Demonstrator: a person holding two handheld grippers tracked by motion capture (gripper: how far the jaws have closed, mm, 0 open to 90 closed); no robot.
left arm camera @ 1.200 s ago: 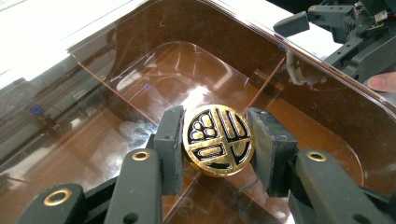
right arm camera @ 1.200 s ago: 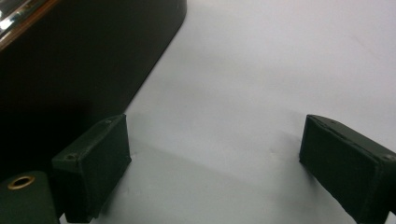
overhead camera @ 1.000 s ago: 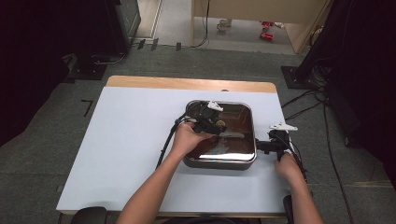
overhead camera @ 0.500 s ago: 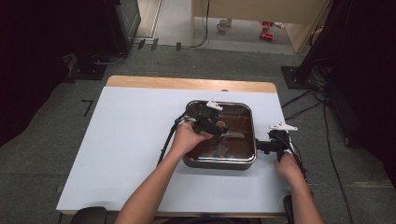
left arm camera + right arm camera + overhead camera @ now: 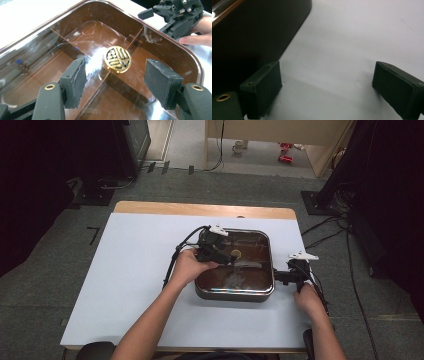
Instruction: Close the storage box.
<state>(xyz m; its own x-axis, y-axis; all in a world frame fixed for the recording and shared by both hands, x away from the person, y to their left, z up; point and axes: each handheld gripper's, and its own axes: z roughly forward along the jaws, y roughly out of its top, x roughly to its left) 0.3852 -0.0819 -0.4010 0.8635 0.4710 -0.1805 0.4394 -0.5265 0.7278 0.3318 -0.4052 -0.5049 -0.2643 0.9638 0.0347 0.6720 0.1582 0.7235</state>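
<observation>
A dark box with a clear brown lid [image 5: 235, 292] [image 5: 175, 45] lies on the white table [image 5: 135, 270]. A round gold emblem [image 5: 236, 253] [image 5: 117, 59] marks the lid's middle. My left gripper [image 5: 227, 257] [image 5: 115, 80] hovers over the lid, open, its pads [image 5: 77, 80] on either side of the emblem and a little short of it. Low by the box's right side, my right gripper [image 5: 280, 277] [image 5: 325, 87] stands open over bare table, with the dark box wall [image 5: 249, 37] to its left. In the left gripper view the right gripper [image 5: 175, 17] shows beyond the lid's far corner.
The table's far edge is a wooden strip [image 5: 200, 210]. Cables [image 5: 325, 227] lie on the grey floor to the right, and dark equipment stands [image 5: 100, 185] sit behind the table at left. Both forearms [image 5: 150, 320] come in from the bottom.
My left gripper has crept slightly forward and right over the lid. The right gripper and the box have stayed where they were.
</observation>
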